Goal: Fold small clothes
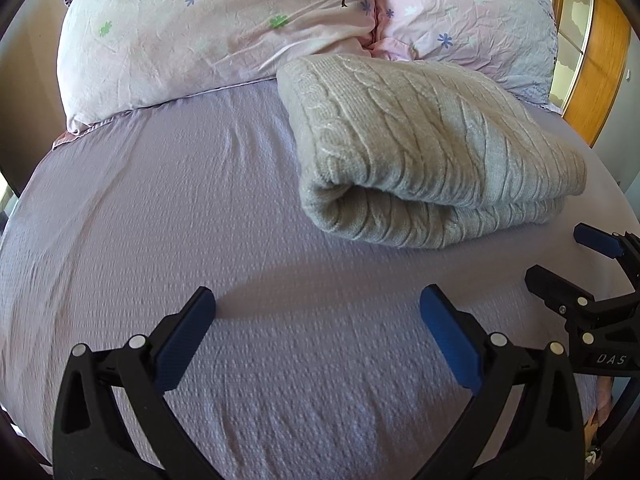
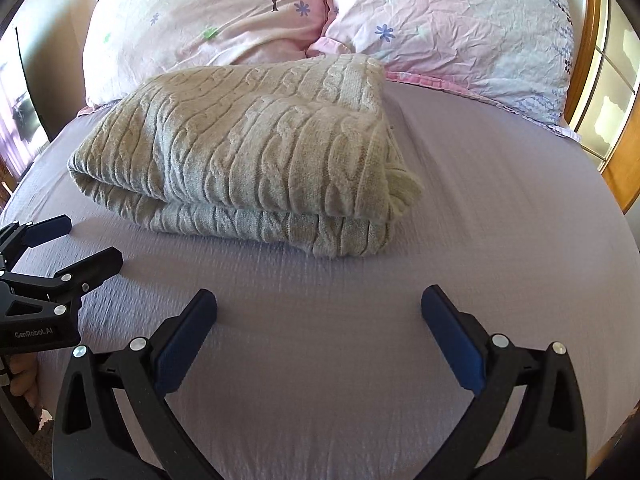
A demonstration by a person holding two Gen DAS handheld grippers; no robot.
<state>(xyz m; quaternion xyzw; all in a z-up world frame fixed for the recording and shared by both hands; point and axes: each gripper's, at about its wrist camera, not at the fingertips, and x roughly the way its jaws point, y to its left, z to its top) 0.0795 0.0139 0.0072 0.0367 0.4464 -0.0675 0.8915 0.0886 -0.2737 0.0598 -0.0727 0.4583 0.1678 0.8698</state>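
Lavender textured sheet (image 1: 168, 208) fills most of both views, bare across the lower half of each frame, so I have open room ahead of both tools. Wooden bed frame (image 1: 600, 80) bounds the upper right; two pink floral pillows (image 1: 208, 36) (image 2: 452, 28) line the top edge. Folded grey cable-knit sweater (image 1: 432, 152) (image 2: 248, 152) lies on the sheet, its far edge touching the pillows. My left gripper (image 1: 318, 320) has its jaws spread wide, nothing between them; sweater sits above and right of them, well apart. My right gripper (image 2: 319, 320) is likewise spread and empty; sweater lies above and left of its jaws, apart. Frame corners are cut off by the lens; the sweater's underside and inner layers are hidden.
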